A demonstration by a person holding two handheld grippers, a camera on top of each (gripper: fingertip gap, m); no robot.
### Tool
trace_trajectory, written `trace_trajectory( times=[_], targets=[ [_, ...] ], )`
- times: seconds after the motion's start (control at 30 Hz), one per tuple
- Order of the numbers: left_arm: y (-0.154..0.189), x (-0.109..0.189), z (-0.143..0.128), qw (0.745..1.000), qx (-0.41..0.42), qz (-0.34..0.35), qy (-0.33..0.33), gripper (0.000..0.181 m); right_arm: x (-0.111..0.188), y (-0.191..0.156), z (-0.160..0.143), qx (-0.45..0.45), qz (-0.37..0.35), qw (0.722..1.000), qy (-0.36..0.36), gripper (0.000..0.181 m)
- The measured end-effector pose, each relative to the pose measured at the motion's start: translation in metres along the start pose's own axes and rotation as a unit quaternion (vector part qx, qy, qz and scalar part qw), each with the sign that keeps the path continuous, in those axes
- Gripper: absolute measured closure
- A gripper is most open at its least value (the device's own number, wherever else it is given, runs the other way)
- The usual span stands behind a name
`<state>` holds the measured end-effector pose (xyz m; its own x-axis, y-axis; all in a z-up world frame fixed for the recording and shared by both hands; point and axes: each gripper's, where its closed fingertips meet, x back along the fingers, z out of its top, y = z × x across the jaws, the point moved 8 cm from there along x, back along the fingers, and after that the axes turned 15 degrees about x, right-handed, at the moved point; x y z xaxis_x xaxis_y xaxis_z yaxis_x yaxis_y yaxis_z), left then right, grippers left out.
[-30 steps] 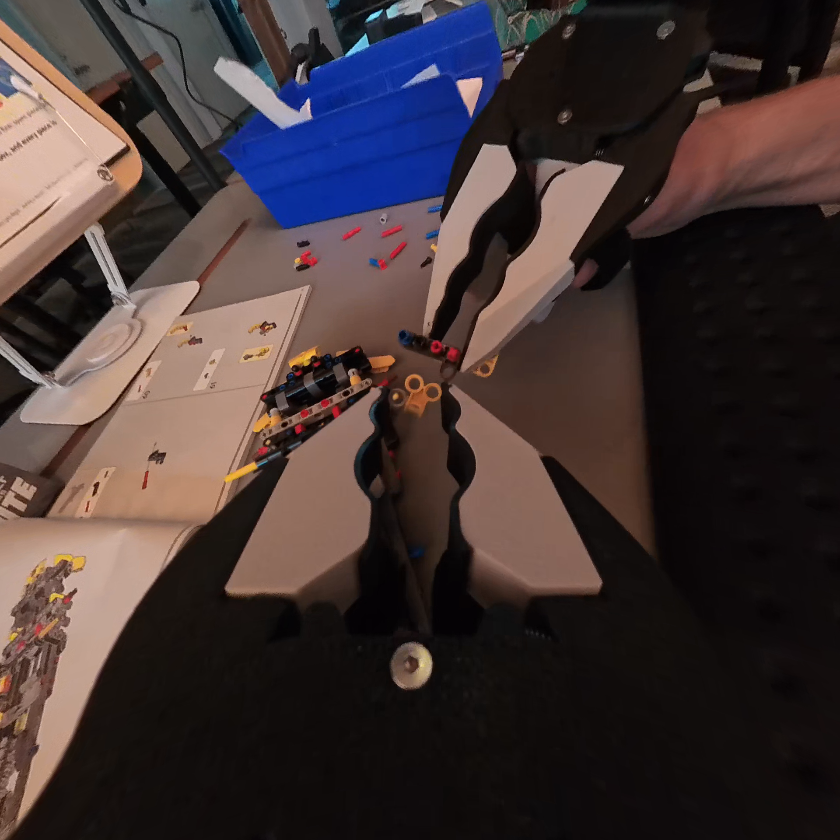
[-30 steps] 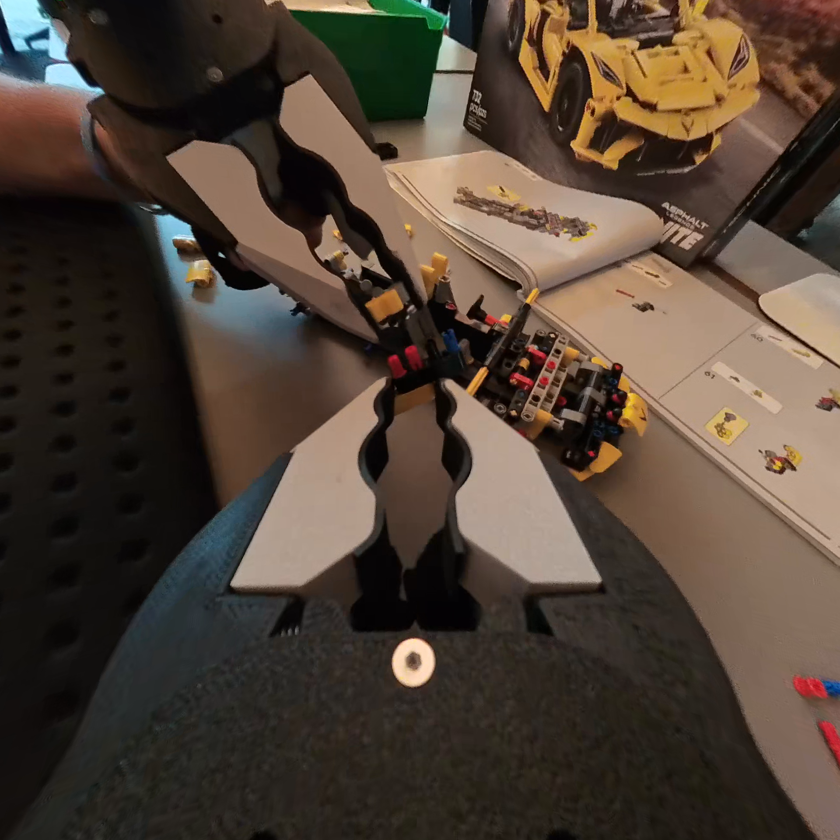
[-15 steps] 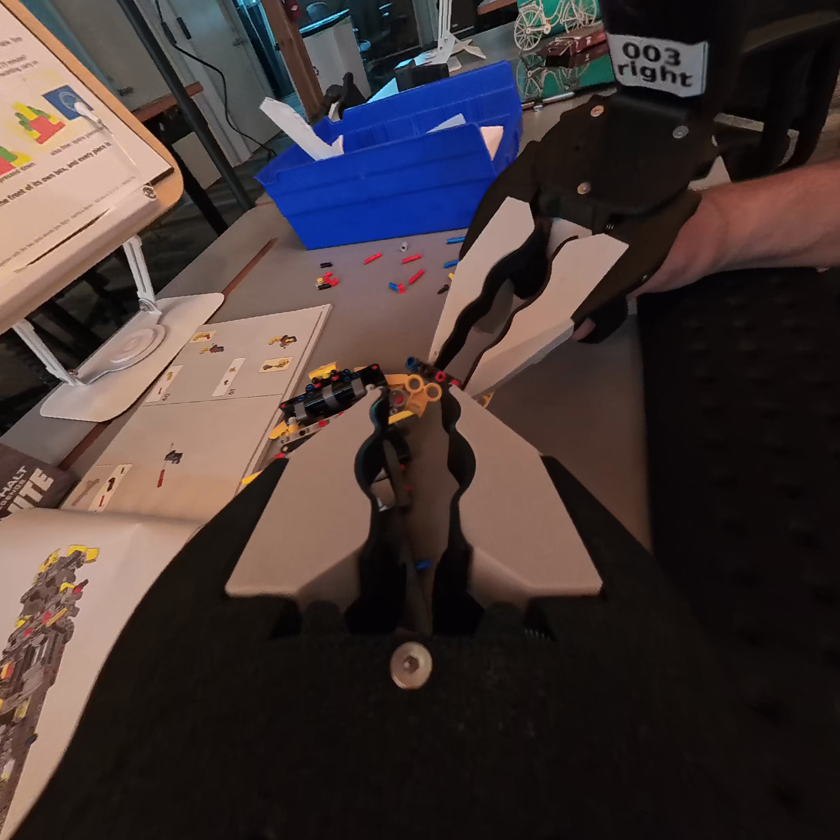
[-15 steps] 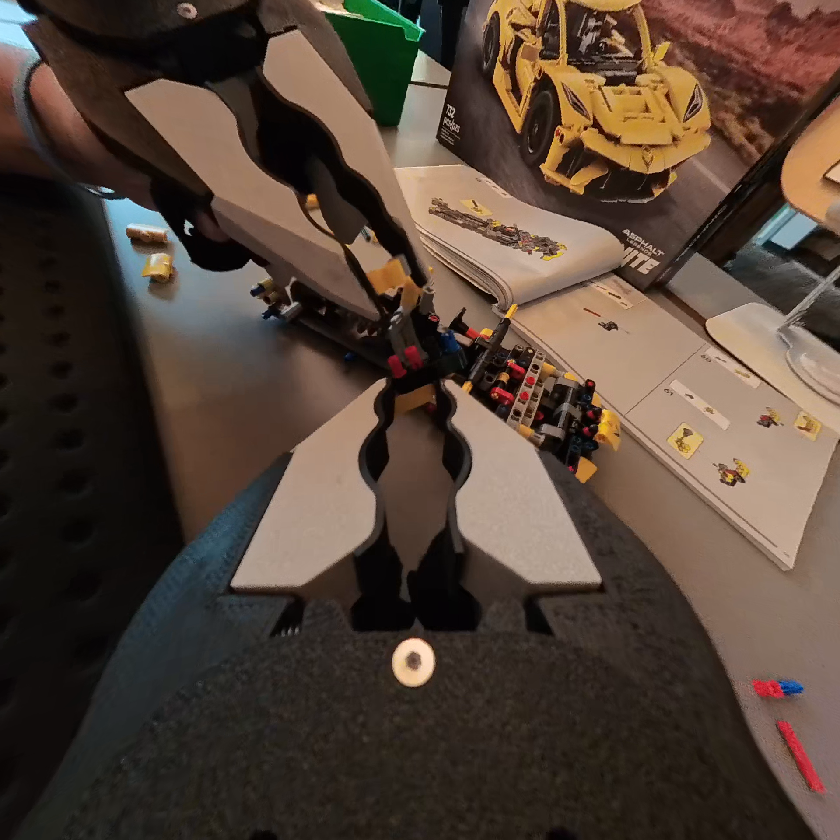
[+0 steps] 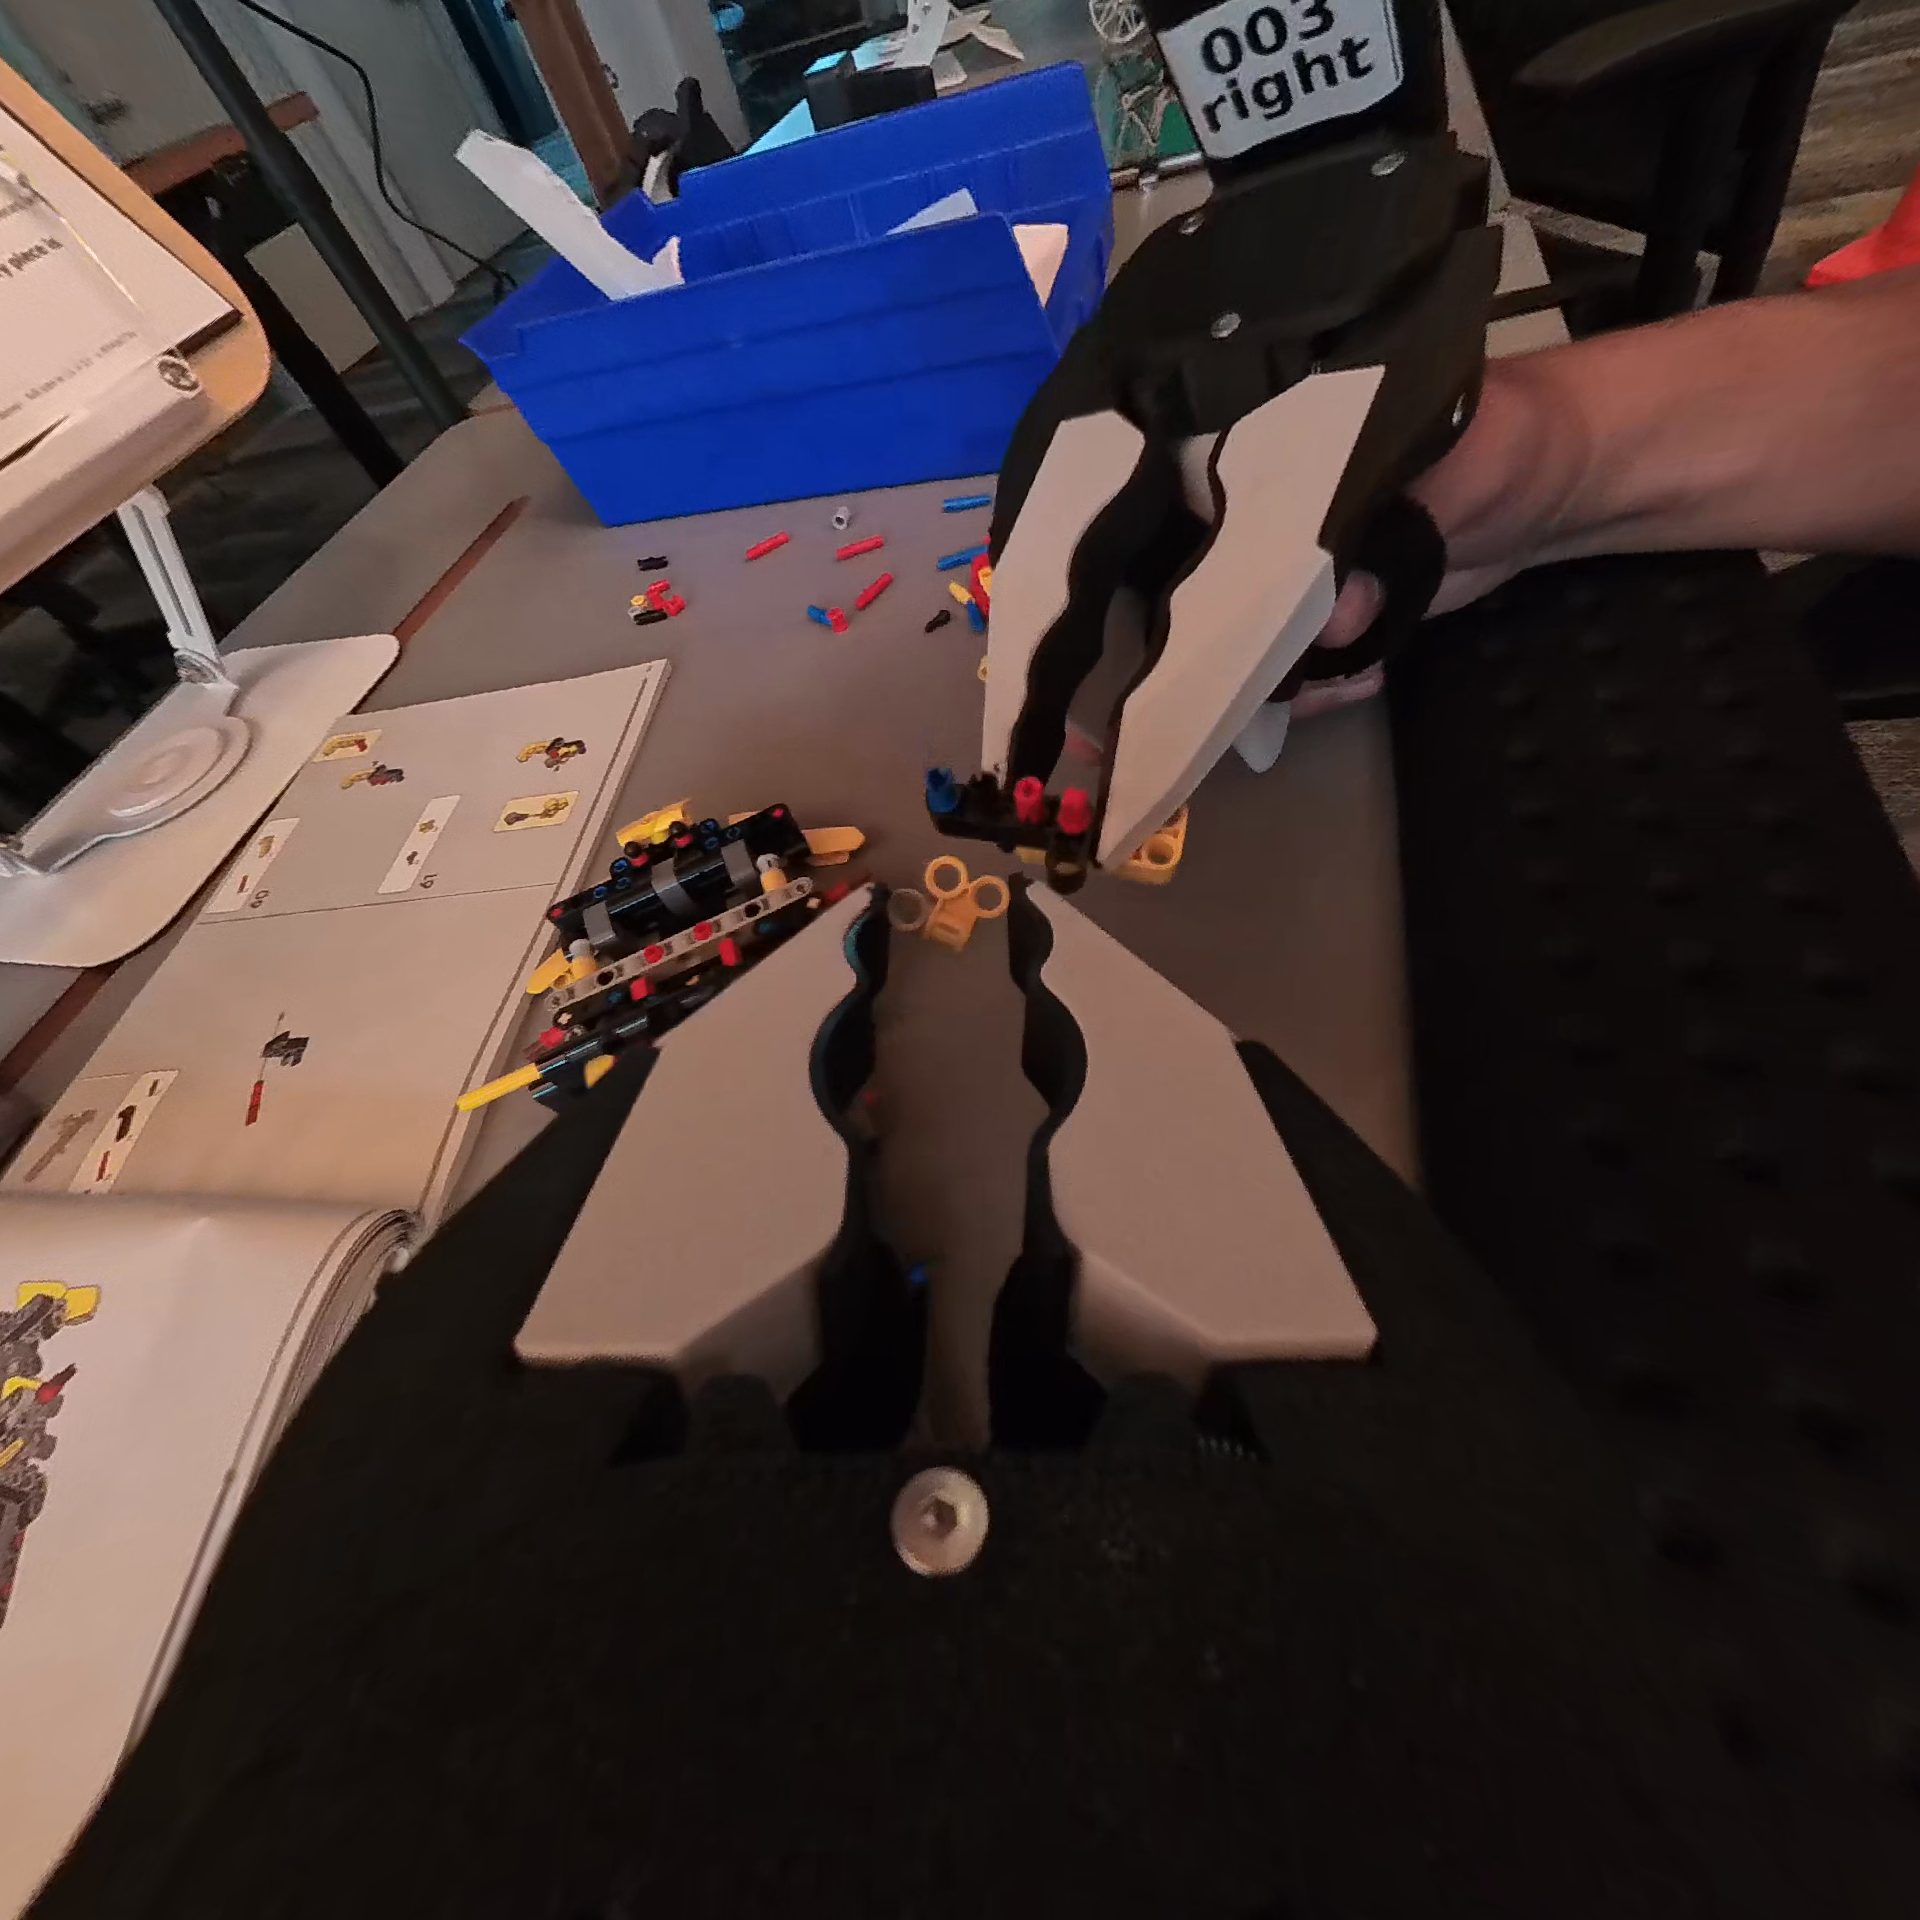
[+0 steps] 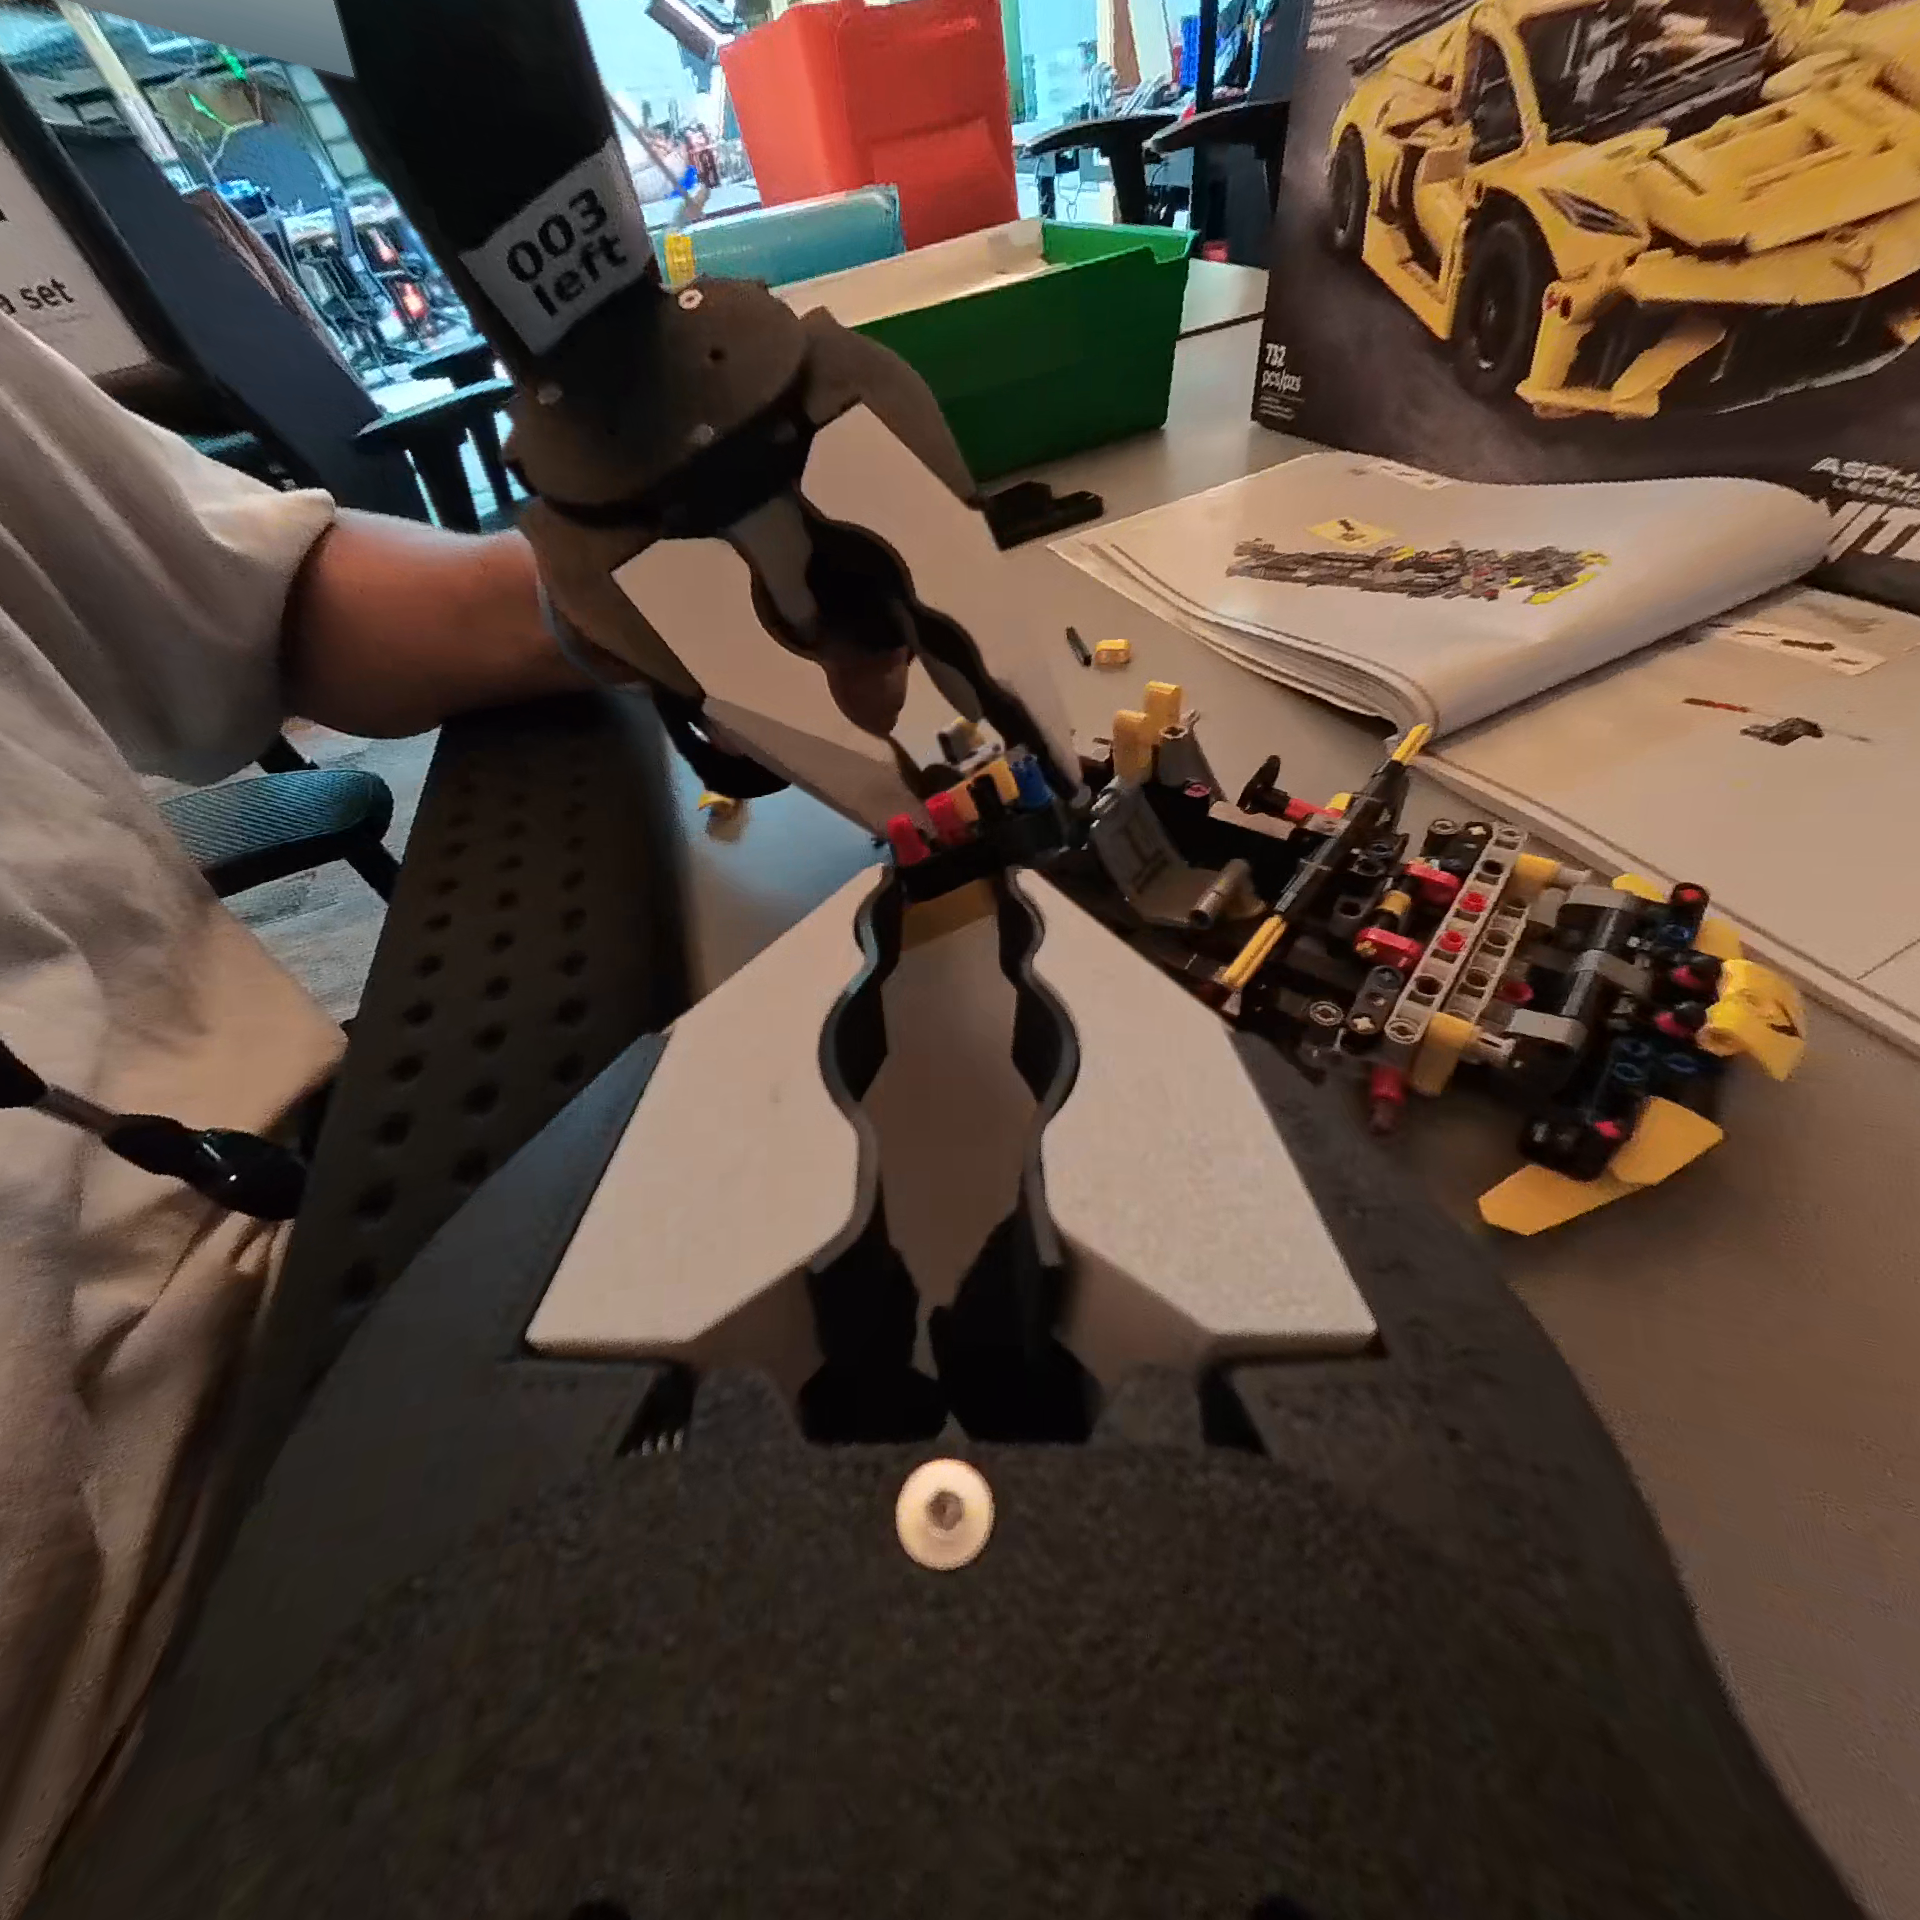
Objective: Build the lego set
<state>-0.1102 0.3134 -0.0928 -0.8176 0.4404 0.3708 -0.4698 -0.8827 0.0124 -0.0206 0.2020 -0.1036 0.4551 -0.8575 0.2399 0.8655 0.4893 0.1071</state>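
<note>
Left wrist view: left gripper (image 5: 948,904) parted, nothing held, tips flanking a small yellow connector (image 5: 951,902) on the smooth grey table (image 5: 831,717). Right gripper (image 5: 1049,831) clamped on a black studded beam (image 5: 1003,816), raised just beyond. Bare table toward the blue bin (image 5: 790,374).

Right wrist view: knobbly car chassis (image 6: 1455,956) lying beside the open booklet (image 6: 1455,603), near the table's middle.
</note>
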Motion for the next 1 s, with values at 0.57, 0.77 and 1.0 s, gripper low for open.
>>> trace_trajectory(
  times=[0.57,0.77,1.0],
  targets=[
    [0.019,-0.004,-0.024,0.988,-0.058,-0.107,-0.097,0.158,-0.014,-0.009,-0.04,0.002,0.299,0.919,-0.257,0.159],
    [0.023,-0.005,-0.026,0.986,-0.08,-0.103,-0.104,0.158,0.008,-0.015,-0.032,0.039,0.179,0.95,-0.253,0.151],
    [0.028,-0.005,-0.028,0.984,-0.098,-0.104,-0.109,0.158,0.019,-0.04,-0.026,0.143,0.077,0.947,-0.276,0.15]
  ],
)
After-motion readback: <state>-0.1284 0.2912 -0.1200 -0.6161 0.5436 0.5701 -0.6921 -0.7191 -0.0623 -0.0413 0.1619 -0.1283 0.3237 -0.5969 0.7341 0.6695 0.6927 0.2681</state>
